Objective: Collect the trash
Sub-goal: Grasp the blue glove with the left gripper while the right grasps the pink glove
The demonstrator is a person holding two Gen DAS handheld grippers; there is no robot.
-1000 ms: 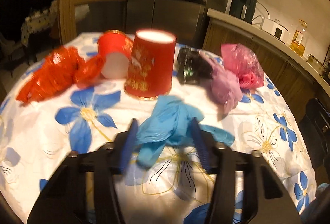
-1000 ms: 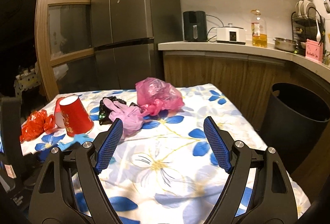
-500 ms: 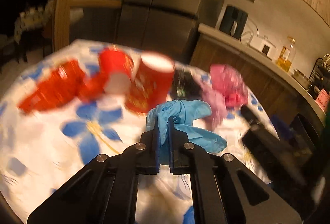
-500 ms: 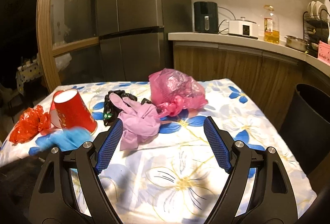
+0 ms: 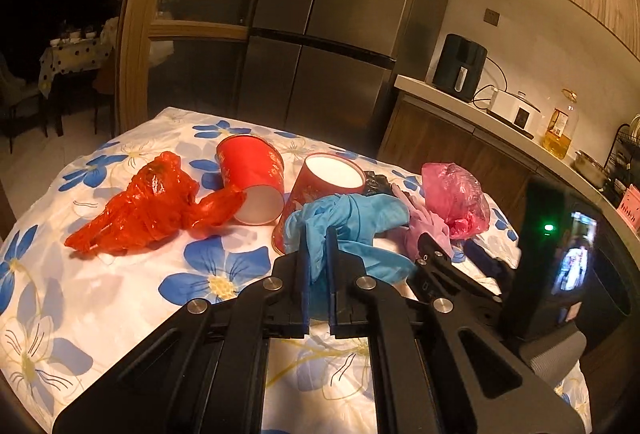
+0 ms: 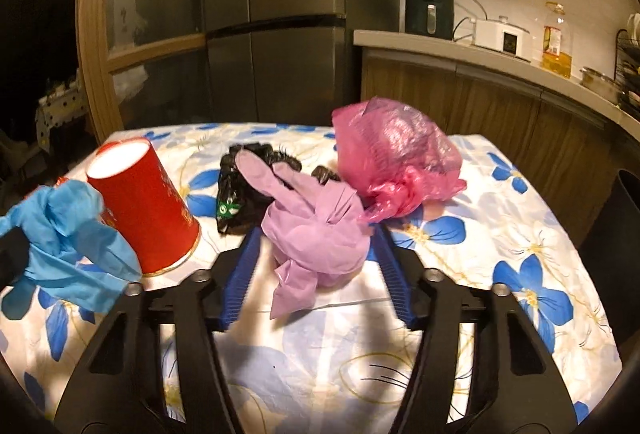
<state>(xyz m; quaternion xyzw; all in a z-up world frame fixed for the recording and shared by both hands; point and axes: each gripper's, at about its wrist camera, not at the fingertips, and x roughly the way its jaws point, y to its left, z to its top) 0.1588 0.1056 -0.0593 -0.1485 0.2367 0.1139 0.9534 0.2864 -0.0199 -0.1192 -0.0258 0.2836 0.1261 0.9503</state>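
My left jaws (image 5: 318,266) are clamped on the blue glove (image 5: 348,222), pinching a fold of it between the pads so the rest bunches up and hangs off the tips, lifted clear of the flowered cloth on the table (image 5: 100,298). In the right wrist view that same glove dangles at the near left edge, in front of the upright cup.

My right jaws (image 6: 316,266) have just been closing and now stand partly apart around the purple glove (image 6: 316,230), which lies crumpled on the cloth between the two blue pads. Whether the pads press on it yet I cannot tell; a slim gap shows on the left side.

Just beyond the blue glove stands a red paper cup (image 6: 144,210) upside down, its white bottom up. Left of it in the left wrist view a second red cup (image 5: 252,178) lies on its side with its open mouth toward me, and a crumpled red plastic bag (image 5: 148,210) lies touching it on the left.

Behind the purple glove sits a black crumpled bag (image 6: 240,190), touching it, and to the right of that a pink plastic bag (image 6: 396,158), knotted and puffed up.

At the far right, off the table's edge, a dark bin (image 6: 616,254) stands on the floor. Beyond the table are a steel fridge (image 6: 280,14) and a counter (image 6: 460,50) along the wall.
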